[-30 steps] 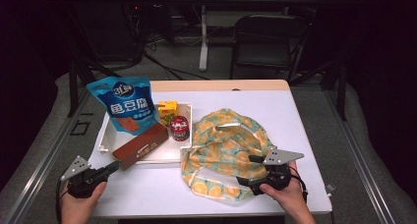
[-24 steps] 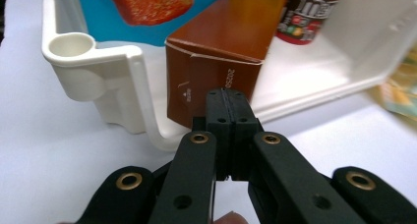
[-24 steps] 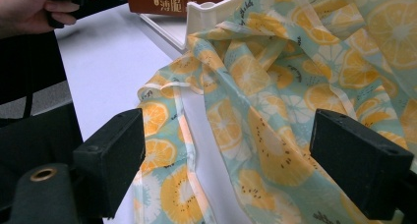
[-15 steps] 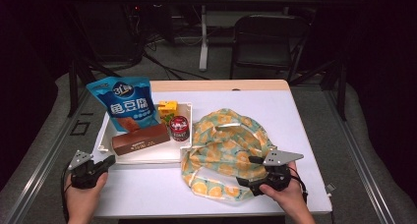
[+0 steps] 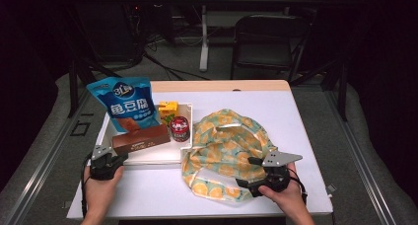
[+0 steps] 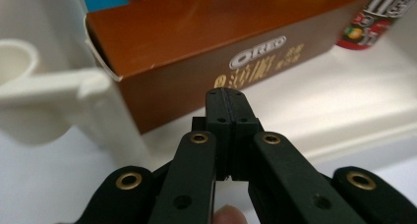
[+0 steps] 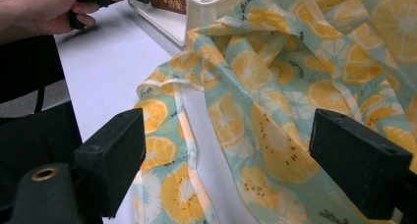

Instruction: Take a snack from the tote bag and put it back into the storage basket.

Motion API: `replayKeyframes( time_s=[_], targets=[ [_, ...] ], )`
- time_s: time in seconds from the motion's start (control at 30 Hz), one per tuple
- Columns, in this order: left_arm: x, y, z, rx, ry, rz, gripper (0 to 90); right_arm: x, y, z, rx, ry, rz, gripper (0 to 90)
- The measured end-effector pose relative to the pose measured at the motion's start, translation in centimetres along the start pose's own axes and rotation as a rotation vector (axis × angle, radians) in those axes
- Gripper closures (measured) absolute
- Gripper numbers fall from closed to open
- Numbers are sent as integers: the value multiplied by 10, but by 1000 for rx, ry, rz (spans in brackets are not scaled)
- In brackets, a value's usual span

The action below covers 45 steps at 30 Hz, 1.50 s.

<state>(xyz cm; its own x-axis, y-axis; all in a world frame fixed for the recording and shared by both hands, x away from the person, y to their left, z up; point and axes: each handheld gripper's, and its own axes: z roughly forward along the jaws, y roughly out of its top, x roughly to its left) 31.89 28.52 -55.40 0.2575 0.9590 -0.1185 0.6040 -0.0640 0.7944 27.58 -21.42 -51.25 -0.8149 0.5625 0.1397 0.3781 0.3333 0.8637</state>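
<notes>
Brown cardboard, the Oreo box is lying in the white tray and looking light, stiff and crushable, best pinched across its near end; the left gripper is sitting before it, jaws together and empty. The right gripper is gaping wide over the soft orange-print bag; the white table is standing in a dim room.

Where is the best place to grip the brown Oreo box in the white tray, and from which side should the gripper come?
Probably the near end of the brown Oreo box, coming from the person's side, over the low rim of the white tray. The box lies flat and long, its slim end faces the left gripper, and the blue bag blocks the far side. That gripper's jaws are shut and must open first.
</notes>
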Motion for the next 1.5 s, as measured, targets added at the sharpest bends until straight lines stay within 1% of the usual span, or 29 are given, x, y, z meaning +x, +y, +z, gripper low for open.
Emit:
replayKeyframes(
  time_s=[0.07, 0.1, 0.13, 0.23, 0.3, 0.33, 0.37, 0.4, 0.47, 0.53, 0.6, 0.7, 0.77, 0.8, 0.83, 0.9, 0.93, 0.97, 1.07, 1.17, 1.2, 1.23, 1.27, 1.3, 1.33, 1.4, 1.43, 1.47, 1.5],
  targets=[
    [-3, 3, 4, -9, 19, -16, 900, 0, 0, 0, 0, -1, -2, 140],
    [-4, 5, 7, -3, 25, -26, 900, 1, 0, 0, 1, 2, -2, 140],
    [-6, 7, 11, -13, 24, -43, 900, 1, 0, -1, 3, 4, -5, 140],
    [-9, 10, 18, -11, 40, -65, 900, 1, -1, 0, 4, 5, -4, 140],
    [-9, 13, 22, -15, 54, -97, 900, 1, -1, 0, 1, 4, -1, 141],
    [-7, 13, 23, -13, 54, -123, 900, 1, -2, 0, 2, 5, -2, 141],
    [-7, 14, 24, -15, 56, -128, 900, 1, -2, 0, 2, 6, -2, 141],
    [-8, 14, 24, -7, 62, -127, 900, 0, -2, -1, 5, 7, -4, 141],
    [-10, 13, 26, -21, 70, -125, 900, 0, -3, -1, 4, 5, -1, 141],
    [-10, 13, 27, -23, 68, -125, 900, -1, -3, -1, 5, 3, -1, 141],
    [-10, 14, 27, -11, 67, -115, 900, -1, -3, -2, 1, 1, 1, 141],
    [-10, 12, 28, -15, 67, -109, 900, -1, -3, -2, 0, -5, 3, 140],
    [-10, 11, 28, -5, 77, -101, 900, -1, -3, -2, 2, -5, 0, 140],
    [-10, 10, 29, -2, 80, -108, 900, -1, -3, -1, 2, -5, 0, 140],
    [-10, 9, 29, 17, 91, -115, 900, -1, -3, -1, 2, -5, 1, 140],
    [-11, 9, 30, 19, 106, -124, 900, 0, -2, -1, 5, -5, -2, 140],
    [-12, 9, 30, 9, 115, -130, 900, 0, -2, -1, 4, -5, -1, 140],
    [-12, 10, 31, 10, 116, -136, 900, 0, -2, -1, 4, -7, -2, 140],
    [-13, 9, 30, 7, 117, -129, 900, 0, -3, -2, 4, -5, -4, 140],
    [-14, 8, 25, -9, 98, -111, 894, -1, -3, -3, 0, -10, -1, 140],
    [-15, 7, 23, -15, 86, -102, 881, -1, -4, -3, -1, -10, 2, 140],
    [-16, 7, 20, -16, 73, -92, 852, -2, -4, -3, 4, -13, 2, 140],
    [-17, 6, 17, -28, 66, -81, 823, -2, -4, -3, 2, -14, 4, 140],
    [-19, 6, 13, -37, 42, -69, 813, -2, -4, -3, 3, -17, 3, 140],
    [-20, 6, 11, -51, 19, -62, 781, -2, -4, -3, 4, -21, 2, 140],
    [-24, 7, 4, -54, 2, -21, 696, -2, -4, -4, 7, -24, 1, 139],
    [-25, 8, 1, -56, -38, -7, 649, -2, -4, -4, 6, -26, 1, 139],
    [-26, 8, -1, -58, -56, -1, 600, -2, -4, -4, 5, -27, -1, 139],
    [-27, 8, -5, -76, -84, 1, 566, -2, -4, -4, 7, -26, -2, 139]
  ],
)
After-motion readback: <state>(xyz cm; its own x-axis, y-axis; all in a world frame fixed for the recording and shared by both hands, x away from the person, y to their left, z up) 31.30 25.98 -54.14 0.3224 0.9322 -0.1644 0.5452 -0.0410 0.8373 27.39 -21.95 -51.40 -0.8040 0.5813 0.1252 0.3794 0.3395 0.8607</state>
